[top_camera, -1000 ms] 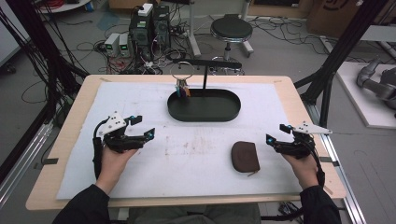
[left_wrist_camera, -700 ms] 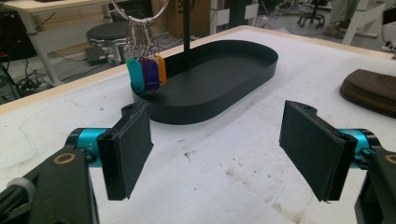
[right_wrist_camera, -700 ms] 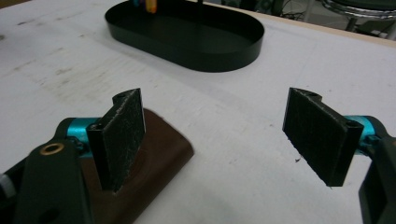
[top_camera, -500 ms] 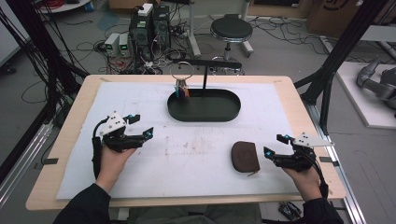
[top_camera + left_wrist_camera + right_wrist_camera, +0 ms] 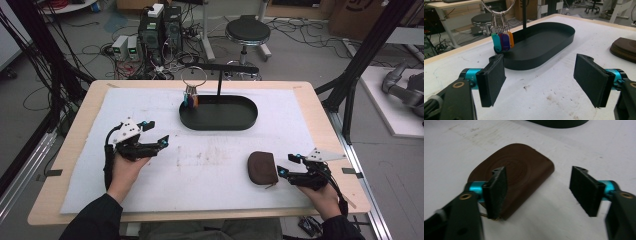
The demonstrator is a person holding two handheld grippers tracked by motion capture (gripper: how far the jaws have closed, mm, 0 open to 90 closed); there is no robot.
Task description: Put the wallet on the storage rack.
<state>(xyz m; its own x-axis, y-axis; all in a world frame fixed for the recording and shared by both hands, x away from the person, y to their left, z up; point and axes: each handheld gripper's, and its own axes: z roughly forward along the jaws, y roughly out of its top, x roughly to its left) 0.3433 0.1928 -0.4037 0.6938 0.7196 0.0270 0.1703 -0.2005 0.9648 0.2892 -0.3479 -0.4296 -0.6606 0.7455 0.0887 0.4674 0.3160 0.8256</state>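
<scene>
While your right gripper (image 5: 286, 165) comes in on the brown zip pouch (image 5: 263, 167), you are in the approach step of a pick-up, as I read it. Its jaws have just been closing, yet they stand apart with nothing pressed between them. In the right gripper view the pouch (image 5: 516, 178) lies flat on the white mat (image 5: 564, 202) under and beyond the left-hand jaw, whose pad overlaps its near edge, while the other jaw hangs over bare mat off to the side. So the pouch is not centred in the gap; whether the pad touches it I cannot tell.

Your left gripper (image 5: 156, 135) hovers over the mat with its jaws wide apart and empty. Ahead of it, in the left gripper view, sits the black oval tray (image 5: 554, 42) with its upright post, and a key ring with coloured tags (image 5: 503, 40) hangs at the tray's near end.

The next move, I judge, calls for shifting the right gripper sideways toward the pouch until an edge sits squarely between the pads, then lowering to the mat and closing. A flat, soft pouch gives little to bite on, so take the rim, not the top face.
</scene>
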